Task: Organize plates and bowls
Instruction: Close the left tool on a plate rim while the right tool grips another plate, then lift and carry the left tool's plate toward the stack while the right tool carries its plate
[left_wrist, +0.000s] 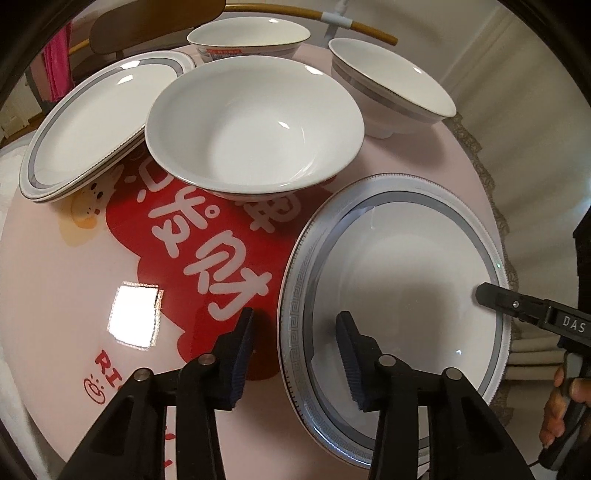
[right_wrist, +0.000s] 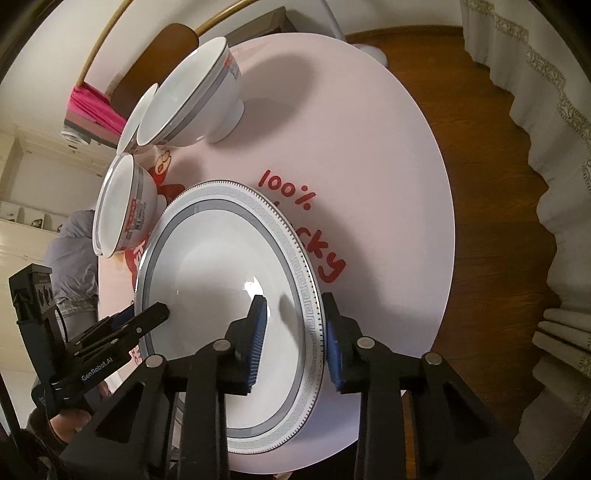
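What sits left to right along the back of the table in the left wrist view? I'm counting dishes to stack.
Stacked plates → large white bowl → grey-banded bowl. The label-bearing bowl behind overlaps the large one, so it is left out.

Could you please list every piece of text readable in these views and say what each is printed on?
"DAS": black right gripper.
"GenRobot.AI": black left gripper.
"100%": round pink table mat, in red.
"RI", cut off: same mat.
White Chinese characters on the mat's red patch: unclear.
White banded bowl's red label: too small.
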